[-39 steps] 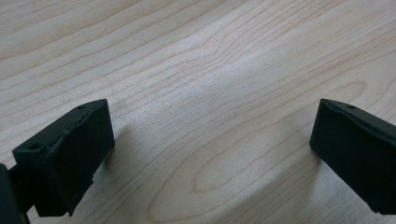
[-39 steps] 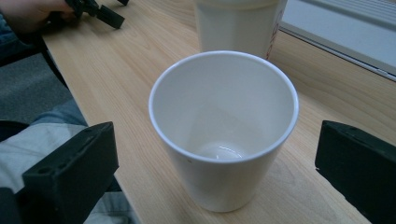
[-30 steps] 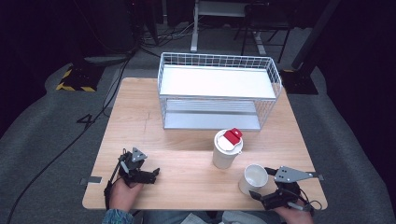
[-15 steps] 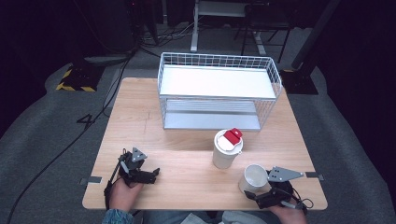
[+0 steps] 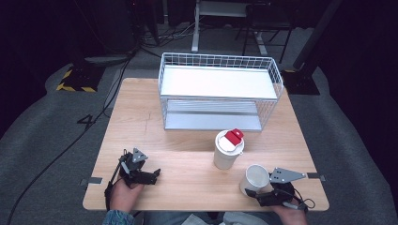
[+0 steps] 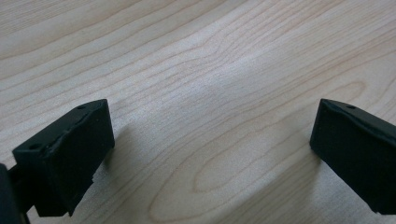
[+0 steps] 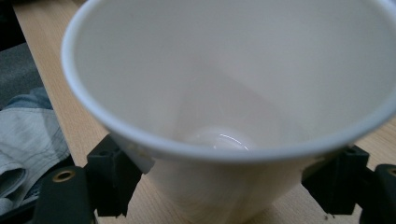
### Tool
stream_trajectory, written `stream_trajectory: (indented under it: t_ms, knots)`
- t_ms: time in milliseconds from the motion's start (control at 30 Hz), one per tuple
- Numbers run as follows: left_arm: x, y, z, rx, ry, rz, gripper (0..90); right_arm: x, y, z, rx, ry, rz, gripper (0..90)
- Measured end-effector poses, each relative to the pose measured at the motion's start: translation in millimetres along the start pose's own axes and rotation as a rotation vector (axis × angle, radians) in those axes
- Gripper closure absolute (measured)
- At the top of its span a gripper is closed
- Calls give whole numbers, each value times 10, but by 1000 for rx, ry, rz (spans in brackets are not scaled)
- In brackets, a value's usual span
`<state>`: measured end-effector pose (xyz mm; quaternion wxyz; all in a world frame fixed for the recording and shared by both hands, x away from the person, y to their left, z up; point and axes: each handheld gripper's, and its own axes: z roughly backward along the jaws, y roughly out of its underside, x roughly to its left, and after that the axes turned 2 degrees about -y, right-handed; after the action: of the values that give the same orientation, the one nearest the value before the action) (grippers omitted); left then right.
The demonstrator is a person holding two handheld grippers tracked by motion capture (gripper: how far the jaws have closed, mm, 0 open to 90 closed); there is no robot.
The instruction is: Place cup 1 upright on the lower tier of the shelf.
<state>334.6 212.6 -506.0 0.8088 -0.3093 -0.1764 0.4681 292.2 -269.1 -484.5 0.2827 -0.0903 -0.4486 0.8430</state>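
At the lower right of the high view, the right gripper (image 5: 257, 192) straddles the empty white paper cup (image 5: 256, 178), contact unclear, which could crumple or tip under a hard squeeze, while the left gripper (image 6: 210, 154) rests released, jaws wide over bare wooden table (image 6: 210, 70).

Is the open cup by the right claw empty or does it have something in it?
Empty. The right gripper view looks into the open cup and shows bare white walls and a shiny bottom; the right claw straddles it.
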Motion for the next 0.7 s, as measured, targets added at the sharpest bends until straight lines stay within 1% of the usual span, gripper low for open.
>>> stream_trajectory:
  t_ms: [133, 367, 567, 633, 700]
  knots:
    - [-2, 1, -1, -1, -2, 1, 2, 6, -3, -3, 3, -1, 10, 232]
    - [-2, 1, -1, -2, -2, 1, 2, 5, -21, 26, -8, -1, 6, 233]
    - [-2, 1, -2, -2, -2, 1, 2, -37, -67, 80, -7, 14, 4, 233]
    - [-1, 1, -2, -2, -2, 0, 2, -63, -105, 109, -6, 17, -10, 233]
    - [-2, 1, -1, -1, -2, 1, 2, -79, -140, 131, -11, 25, -5, 234]
